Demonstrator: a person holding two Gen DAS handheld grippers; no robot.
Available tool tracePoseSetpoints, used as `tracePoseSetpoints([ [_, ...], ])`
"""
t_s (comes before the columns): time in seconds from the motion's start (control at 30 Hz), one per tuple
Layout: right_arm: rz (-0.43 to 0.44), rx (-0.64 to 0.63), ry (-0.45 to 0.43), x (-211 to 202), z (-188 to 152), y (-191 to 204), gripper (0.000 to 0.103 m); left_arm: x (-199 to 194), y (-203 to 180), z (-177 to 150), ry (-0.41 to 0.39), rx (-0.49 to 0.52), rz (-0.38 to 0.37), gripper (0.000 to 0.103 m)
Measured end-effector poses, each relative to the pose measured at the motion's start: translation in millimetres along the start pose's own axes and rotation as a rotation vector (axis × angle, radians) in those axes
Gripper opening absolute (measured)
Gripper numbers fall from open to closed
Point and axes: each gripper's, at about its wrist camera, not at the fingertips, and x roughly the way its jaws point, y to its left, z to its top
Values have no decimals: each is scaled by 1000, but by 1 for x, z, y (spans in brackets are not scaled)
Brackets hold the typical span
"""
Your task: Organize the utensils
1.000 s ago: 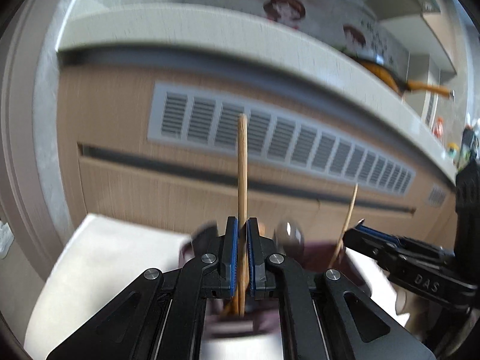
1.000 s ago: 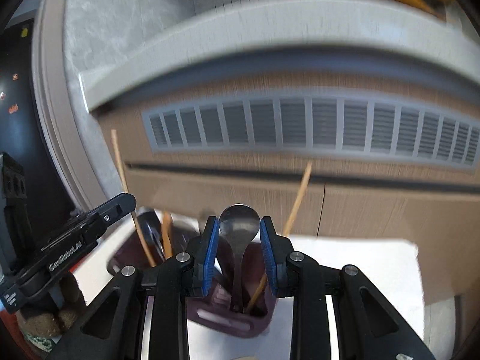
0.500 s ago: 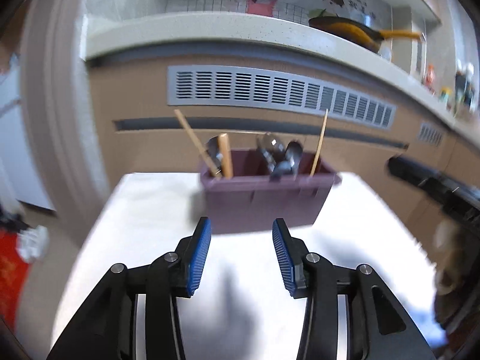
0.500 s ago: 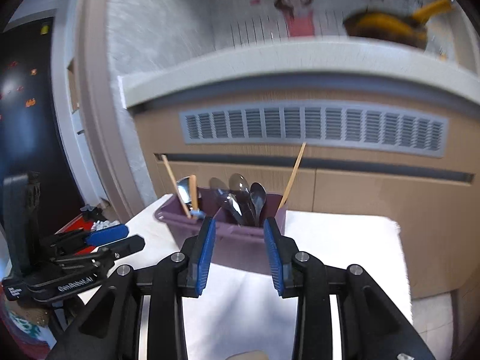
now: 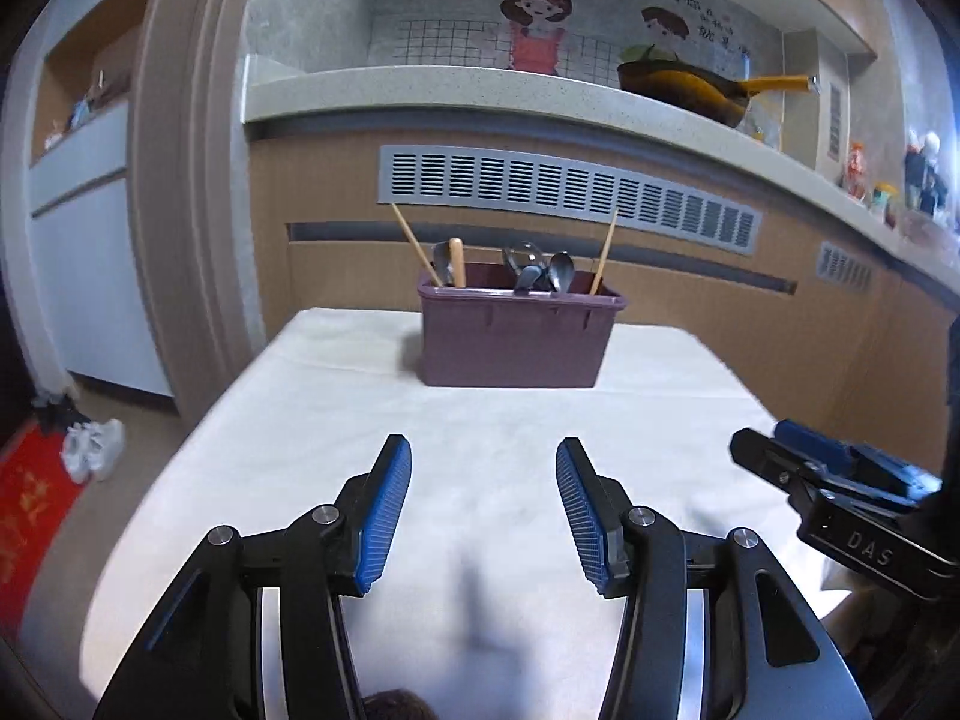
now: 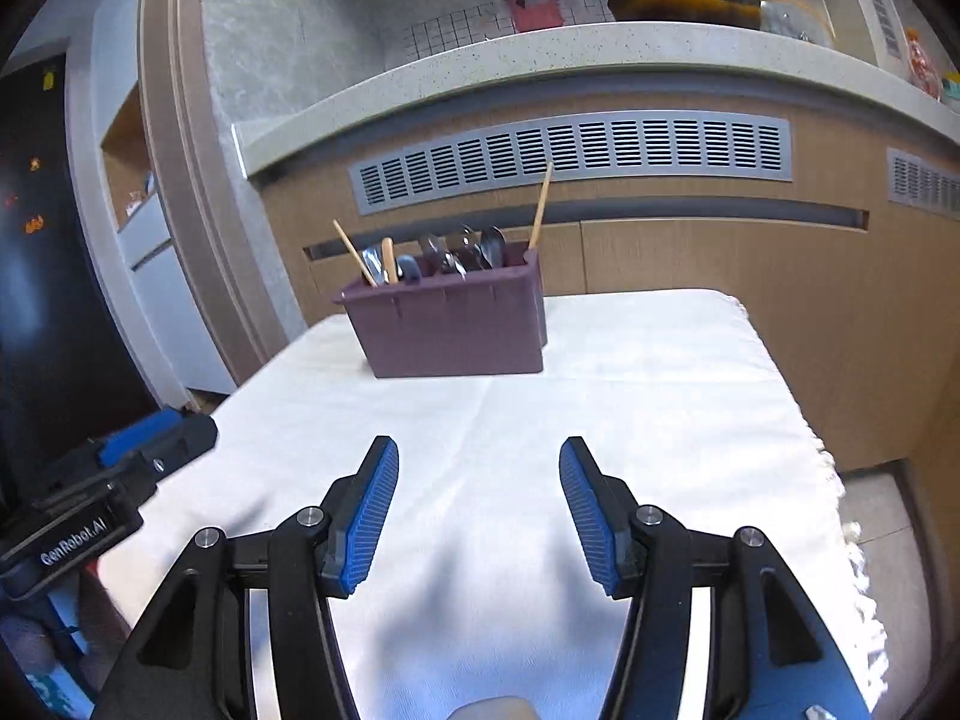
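Note:
A purple utensil holder [image 5: 516,336] [image 6: 450,324] stands at the far side of the white-clothed table [image 5: 336,408] [image 6: 648,396]. Several metal spoons [image 5: 540,273] [image 6: 462,249], wooden chopsticks [image 5: 603,252] [image 6: 540,204] and a wooden handle [image 5: 458,261] stick up out of it. My left gripper [image 5: 483,510] hovers over the near part of the cloth, well back from the holder; its jaws are opening with nothing between them. My right gripper [image 6: 477,507] is likewise back from the holder, jaws opening and empty. Each gripper shows at the other view's edge.
Behind the table runs a wooden cabinet front with a grey vent grille [image 5: 564,192] under a pale counter [image 5: 450,96] bearing a yellow-handled pan [image 5: 690,90]. A door frame [image 5: 180,180] stands at left. Shoes [image 5: 90,447] and a red mat lie on the floor.
Both grippers let go of their utensils in the holder, the left a wooden chopstick and the right a spoon, then pulled back toward the near side of the table with jaws spreading.

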Motion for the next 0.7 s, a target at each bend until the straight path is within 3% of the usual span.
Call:
tracePoseSetpoints([
  [0.1,-18,-33,-32,-8,0,8,53,-5,-1,0,-10,2,36,51],
  [0.2,-25,-57,-55,-12,1,13,53,-10,0,0,-17,-4,26,51],
  [0.7,-26,-61,-42,-12,2,13,53,-9,0,1,-9,-9,21,51],
])
